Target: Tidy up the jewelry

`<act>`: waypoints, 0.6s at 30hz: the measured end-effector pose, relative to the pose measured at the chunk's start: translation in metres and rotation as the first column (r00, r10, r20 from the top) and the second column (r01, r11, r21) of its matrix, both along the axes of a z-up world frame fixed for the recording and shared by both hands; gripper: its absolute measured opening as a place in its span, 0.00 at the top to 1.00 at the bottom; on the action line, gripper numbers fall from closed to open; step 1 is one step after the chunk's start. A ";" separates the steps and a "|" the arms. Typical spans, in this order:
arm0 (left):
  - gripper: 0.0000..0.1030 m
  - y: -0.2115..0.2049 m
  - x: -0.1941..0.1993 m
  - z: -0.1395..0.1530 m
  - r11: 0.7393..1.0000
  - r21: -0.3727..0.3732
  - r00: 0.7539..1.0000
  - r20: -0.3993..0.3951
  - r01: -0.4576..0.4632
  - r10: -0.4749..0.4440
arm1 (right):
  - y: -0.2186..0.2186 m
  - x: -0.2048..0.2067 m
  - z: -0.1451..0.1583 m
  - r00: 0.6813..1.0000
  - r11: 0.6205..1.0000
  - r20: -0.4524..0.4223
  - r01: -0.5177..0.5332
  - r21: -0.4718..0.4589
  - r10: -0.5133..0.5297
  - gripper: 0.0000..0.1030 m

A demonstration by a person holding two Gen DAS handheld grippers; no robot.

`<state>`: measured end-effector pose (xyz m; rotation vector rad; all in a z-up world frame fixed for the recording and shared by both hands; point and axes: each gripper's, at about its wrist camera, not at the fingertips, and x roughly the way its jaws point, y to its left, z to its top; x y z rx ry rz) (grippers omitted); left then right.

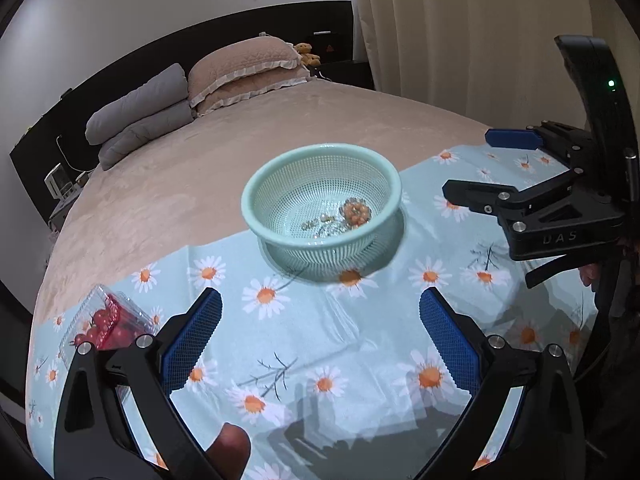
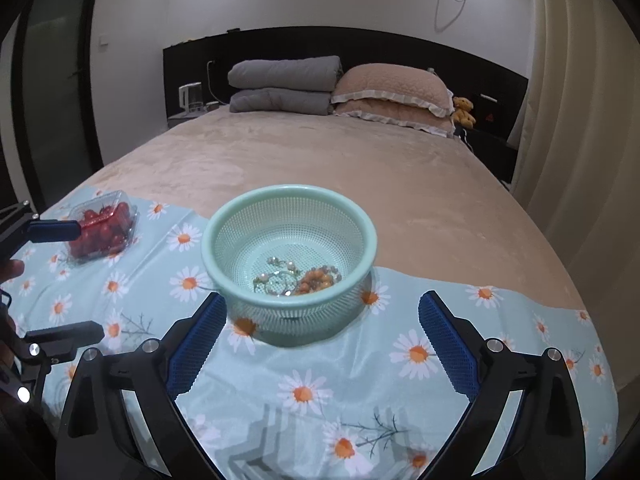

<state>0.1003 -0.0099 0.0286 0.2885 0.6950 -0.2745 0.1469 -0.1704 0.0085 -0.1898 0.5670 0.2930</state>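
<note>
Basket (image 2: 289, 264): mint mesh bowl, sits on my daisy cloth (image 2: 304, 392) near the bed's foot end
Jewelry (image 2: 298, 276): all down in the basket bottom, an orange bead piece (image 2: 316, 278) next to some pearly, silvery bits
Left gripper (image 1: 320, 336): jaws spread wide, nothing between them, hanging short of the basket
Right gripper (image 2: 322, 340): same deal, wide apart and empty, basket just past the tips
Tomatoes (image 2: 102, 232): clear box, off to the left on the cloth

Tomato box (image 2: 102, 232) on daisy cloth (image 2: 320, 392); pillows (image 2: 390, 96), teddy (image 2: 464, 111) behind.
</note>
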 end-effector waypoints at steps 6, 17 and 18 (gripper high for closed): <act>0.06 -0.007 -0.031 -0.015 0.993 0.035 0.993 0.032 -0.116 0.115 | -0.010 -0.048 -0.021 1.000 1.000 -0.010 0.023 0.004 -0.023 0.08; 0.06 -0.006 -0.100 -0.014 0.974 -0.040 0.972 0.068 -0.221 0.223 | -0.017 -0.105 -0.037 0.988 0.985 -0.015 0.156 0.073 -0.155 0.08; 0.06 -0.005 -0.106 -0.011 0.971 -0.043 0.967 0.089 -0.234 0.237 | -0.015 -0.111 -0.035 0.987 0.985 -0.006 0.158 0.068 -0.158 0.08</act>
